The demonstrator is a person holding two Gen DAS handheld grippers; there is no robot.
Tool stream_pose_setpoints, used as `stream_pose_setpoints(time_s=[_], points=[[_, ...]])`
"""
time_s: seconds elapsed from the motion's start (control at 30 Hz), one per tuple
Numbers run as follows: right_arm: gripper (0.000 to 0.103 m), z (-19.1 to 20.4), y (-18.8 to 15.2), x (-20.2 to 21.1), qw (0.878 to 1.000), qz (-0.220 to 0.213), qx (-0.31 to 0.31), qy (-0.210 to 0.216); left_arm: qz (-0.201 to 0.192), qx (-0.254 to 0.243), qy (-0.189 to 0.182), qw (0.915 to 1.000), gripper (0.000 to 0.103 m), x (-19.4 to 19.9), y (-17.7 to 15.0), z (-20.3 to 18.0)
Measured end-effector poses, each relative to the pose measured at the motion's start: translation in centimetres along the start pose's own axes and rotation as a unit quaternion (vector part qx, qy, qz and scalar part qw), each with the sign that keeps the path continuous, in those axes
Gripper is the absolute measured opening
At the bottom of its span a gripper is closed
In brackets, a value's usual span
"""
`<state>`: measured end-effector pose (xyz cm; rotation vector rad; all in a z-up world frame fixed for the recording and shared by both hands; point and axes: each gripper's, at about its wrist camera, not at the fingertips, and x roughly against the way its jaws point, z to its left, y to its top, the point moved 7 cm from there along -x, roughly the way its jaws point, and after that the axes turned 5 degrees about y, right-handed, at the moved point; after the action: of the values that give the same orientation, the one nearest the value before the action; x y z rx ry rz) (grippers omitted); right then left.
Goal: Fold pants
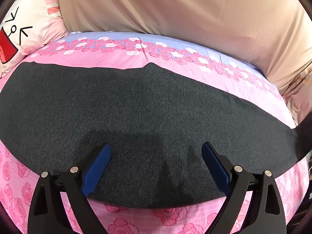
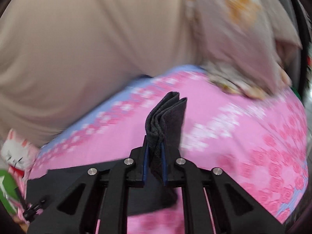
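Observation:
Dark grey pants [image 1: 136, 113] lie flat across a pink rose-print bed sheet [image 1: 165, 218] in the left wrist view. My left gripper [image 1: 156, 154] is open just above the near part of the pants, its blue pads [image 1: 97, 167] wide apart and holding nothing. In the right wrist view my right gripper [image 2: 154, 148] is shut on a bunched end of the pants [image 2: 167, 115], with folded layers of fabric sticking up between the pads. More dark fabric [image 2: 64, 177] hangs below that gripper. The right view is motion-blurred.
A beige cloth [image 1: 175, 7] hangs behind the bed. A white and pink cartoon pillow [image 1: 29, 29] lies at the far left. A floral beige cloth [image 2: 243, 58] rests on the bed's far right. A cat-print pillow [image 2: 15, 152] sits at the left.

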<state>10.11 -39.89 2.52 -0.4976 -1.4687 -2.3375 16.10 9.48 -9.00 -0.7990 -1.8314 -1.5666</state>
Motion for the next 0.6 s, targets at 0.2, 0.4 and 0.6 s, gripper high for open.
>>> stream_pose_setpoints(time_s=[0.2,0.4,0.6], points=[[0.010,17.0,-1.7,-3.6,0.988,0.022,0.114,0.104,-0.019,0.006,-0.002,0.9998,0.092,0.8,0.2,0.1],[0.010,27.0,-10.0,-8.4,0.966,0.109,0.177,0.156,-0.047,-0.018,0.002,0.9987,0.092,2.6,-0.1,-0.6],[0.010,29.8,-15.0,-10.9,0.955,0.161,0.191,0.160,-0.038,0.002,-0.036,0.9986,0.092,5.3,-1.2,1.7]])
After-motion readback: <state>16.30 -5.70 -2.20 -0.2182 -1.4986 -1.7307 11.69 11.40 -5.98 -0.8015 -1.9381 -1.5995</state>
